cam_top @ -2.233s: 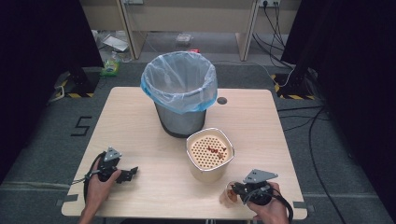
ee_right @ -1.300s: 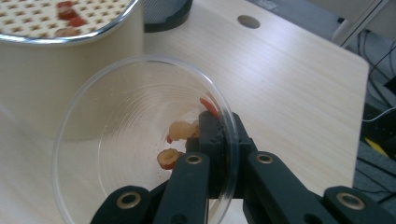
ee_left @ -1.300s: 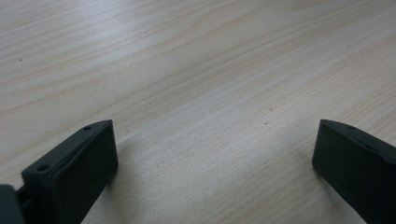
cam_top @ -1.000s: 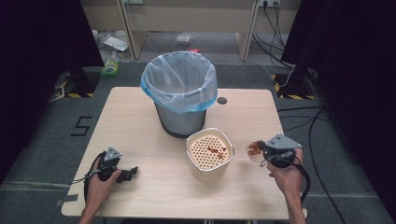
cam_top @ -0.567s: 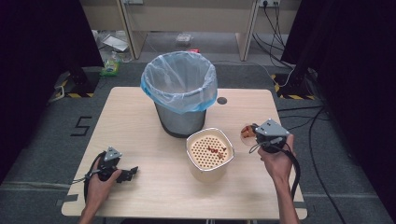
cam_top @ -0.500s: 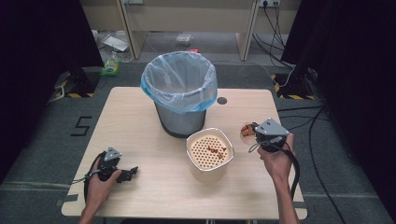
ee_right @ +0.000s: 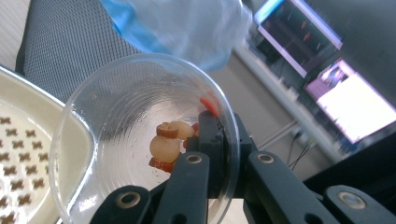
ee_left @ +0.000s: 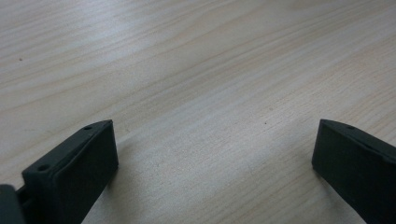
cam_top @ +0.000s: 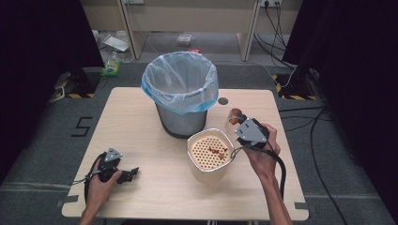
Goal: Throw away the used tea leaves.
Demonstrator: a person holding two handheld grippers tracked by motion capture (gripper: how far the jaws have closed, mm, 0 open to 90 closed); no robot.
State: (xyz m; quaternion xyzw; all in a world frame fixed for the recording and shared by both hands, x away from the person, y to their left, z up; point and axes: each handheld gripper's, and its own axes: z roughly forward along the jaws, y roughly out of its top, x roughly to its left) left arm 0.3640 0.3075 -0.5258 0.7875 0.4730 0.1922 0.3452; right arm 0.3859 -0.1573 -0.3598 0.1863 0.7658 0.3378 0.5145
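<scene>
Since the earlier pictures, the right gripper [cam_top: 236,123] had moved up the table, from the near edge to a spot just right of the trash bin [cam_top: 180,96], while the left gripper [cam_top: 123,172] had stayed where it was.

In the right gripper view, its jaws were clamped on the wall of a clear plastic cup [ee_right: 140,140], one jaw inside and one outside. The cup lay tilted on its side, with its mouth facing the camera. A few bits of food [ee_right: 169,142] sat inside it near the inner jaw: pale round pieces and small red ones.

Left of the cup was the cream strainer bowl [cam_top: 210,156], in front of the bin, with some brown bits on its holed tray. The bin had a blue bag [cam_top: 155,89] folded over its rim.

The left gripper rested far left of the bin, low over the wooden table [cam_top: 150,140]. Its jaws stood wide apart with nothing between them.
</scene>
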